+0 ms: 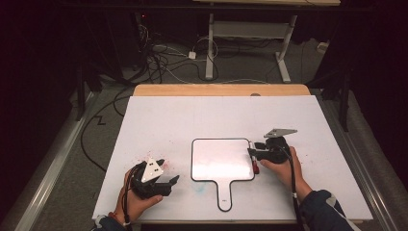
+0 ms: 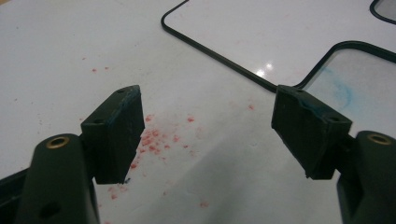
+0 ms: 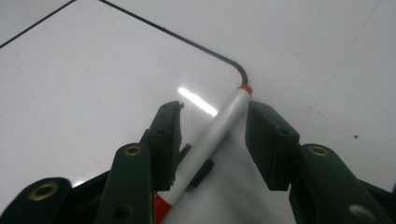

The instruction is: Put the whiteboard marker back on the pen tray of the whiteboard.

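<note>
Marker (image 3: 219, 126): light, stiff, slick barrel lying loose between my released right fingers (image 3: 268, 144); grasp mid-barrel. Left fingers (image 2: 116, 130) released, empty.

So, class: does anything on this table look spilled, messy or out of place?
Yes. Red specks are scattered on the white table by the left tool, like marker residue. A faint blue smear stains the table beside the whiteboard's handle. The marker lies on the whiteboard between the right tool's jaws.

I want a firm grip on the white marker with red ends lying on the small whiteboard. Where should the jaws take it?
Grip the white marker with red ends mid-barrel, from above, jaws across its length: it lies flat on the black-rimmed whiteboard, already between the right gripper jaws.
</note>
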The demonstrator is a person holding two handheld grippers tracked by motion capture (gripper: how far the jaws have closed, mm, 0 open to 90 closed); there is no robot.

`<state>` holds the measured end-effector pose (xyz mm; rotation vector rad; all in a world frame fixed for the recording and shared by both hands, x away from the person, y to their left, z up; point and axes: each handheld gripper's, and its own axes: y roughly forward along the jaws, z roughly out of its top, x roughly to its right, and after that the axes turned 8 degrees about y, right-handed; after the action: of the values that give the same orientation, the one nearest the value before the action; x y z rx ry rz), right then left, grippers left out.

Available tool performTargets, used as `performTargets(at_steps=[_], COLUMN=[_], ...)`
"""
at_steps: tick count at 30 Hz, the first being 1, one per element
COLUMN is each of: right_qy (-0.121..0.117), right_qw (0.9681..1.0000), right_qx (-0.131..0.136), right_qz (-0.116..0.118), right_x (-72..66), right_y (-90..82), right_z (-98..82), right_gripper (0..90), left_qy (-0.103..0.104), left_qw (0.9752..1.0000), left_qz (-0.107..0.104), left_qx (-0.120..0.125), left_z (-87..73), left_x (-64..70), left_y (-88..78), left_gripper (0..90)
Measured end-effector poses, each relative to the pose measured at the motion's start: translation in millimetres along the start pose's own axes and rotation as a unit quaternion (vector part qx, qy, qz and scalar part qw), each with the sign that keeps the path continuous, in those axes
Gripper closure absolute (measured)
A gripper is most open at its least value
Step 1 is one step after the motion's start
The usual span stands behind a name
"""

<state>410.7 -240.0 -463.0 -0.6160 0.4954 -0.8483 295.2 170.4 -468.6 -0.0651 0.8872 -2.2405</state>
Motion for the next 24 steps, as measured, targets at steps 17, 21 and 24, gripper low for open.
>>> performTargets(at_steps=[17, 21, 24], right_qy=[-0.092, -0.111, -0.120], right_qw=[0.9892, 0.9847, 0.9821], right_qx=[0.113, 0.131, 0.140], right_qz=[-0.017, -0.028, -0.039], right_x=[-16.8, -19.9, -20.1], right_y=[-62.8, -80.7, -91.4], right_z=[5.7, -2.1, -13.3], right_gripper=[41.4, 37.6, 35.4], left_qy=[0.010, 0.014, 0.014], left_qw=[0.9998, 0.9997, 0.9998], left_qz=[0.013, 0.014, 0.012], left_qx=[-0.013, -0.014, -0.012], left_z=[-2.3, -2.2, -2.4], left_x=[-3.6, -3.8, -3.7], left_y=[4.8, 5.0, 5.1], left_gripper=[24.4, 23.5, 23.4])
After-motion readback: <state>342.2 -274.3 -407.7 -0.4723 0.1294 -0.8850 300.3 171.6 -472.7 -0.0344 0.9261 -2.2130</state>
